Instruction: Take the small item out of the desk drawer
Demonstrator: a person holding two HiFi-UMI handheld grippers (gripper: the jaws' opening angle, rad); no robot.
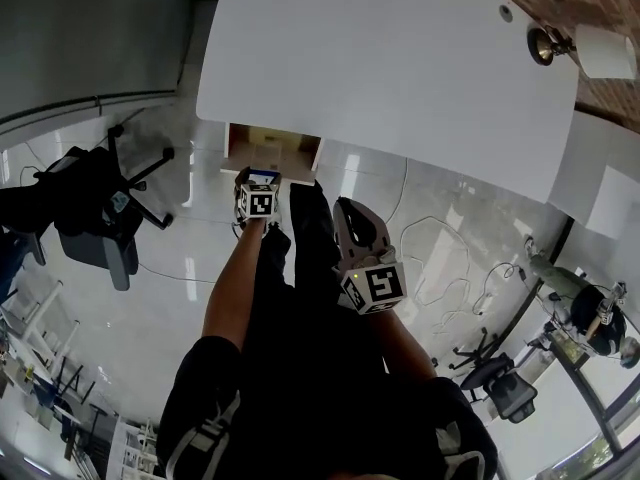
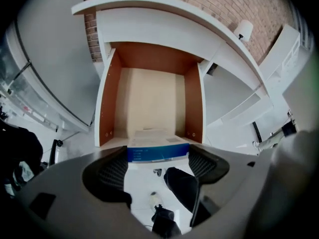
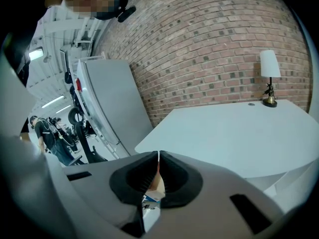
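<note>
Centrally, the left gripper (image 2: pixel 158 158) has its fingers clamped wide on the small box (image 2: pixel 157 152) at the open drawer (image 2: pixel 110 103) front, lower centre; this shallow tip-hold could slip on lifting, while the right gripper (image 3: pixel 158 169) has its fingers together.

Lamp (image 3: pixel 269 78) far up right of right claw (image 3: pixel 158 156), brick wall (image 3: pixel 209 39) behind it. Black office chair (image 1: pixel 95 213) left of left claw (image 1: pixel 262 176); loose floor cables (image 1: pixel 440 258) to its right.

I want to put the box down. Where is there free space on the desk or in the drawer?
The desk top is bare nearly everywhere; only the lamp occupies its far right corner. The drawer floor behind the box is bare, between the brown side walls.
</note>
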